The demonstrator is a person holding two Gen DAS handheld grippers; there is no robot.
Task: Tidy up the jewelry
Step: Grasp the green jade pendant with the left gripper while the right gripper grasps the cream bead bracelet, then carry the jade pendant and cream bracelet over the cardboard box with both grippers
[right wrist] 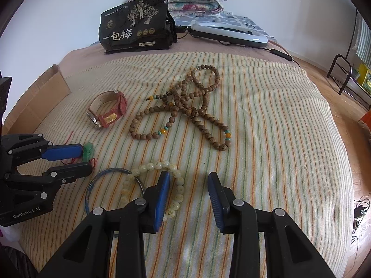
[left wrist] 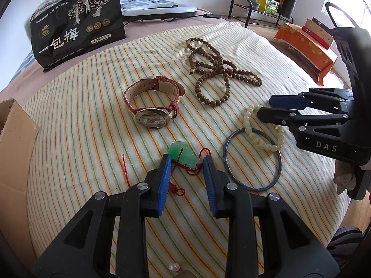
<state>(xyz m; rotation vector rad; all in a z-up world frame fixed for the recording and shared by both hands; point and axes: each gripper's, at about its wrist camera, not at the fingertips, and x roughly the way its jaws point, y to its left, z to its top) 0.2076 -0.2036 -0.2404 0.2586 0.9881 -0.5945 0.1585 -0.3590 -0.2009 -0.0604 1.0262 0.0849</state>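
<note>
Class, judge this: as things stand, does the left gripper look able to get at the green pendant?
Probably yes: the left gripper is open, its fingers either side of the green pendant, with only the pendant's red cord between them.

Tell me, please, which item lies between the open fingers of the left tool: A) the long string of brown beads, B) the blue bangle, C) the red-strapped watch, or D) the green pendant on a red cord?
D: the left tool is open with the green pendant between its blue fingers, while the watch, bangle and brown beads lie apart from it.
</note>
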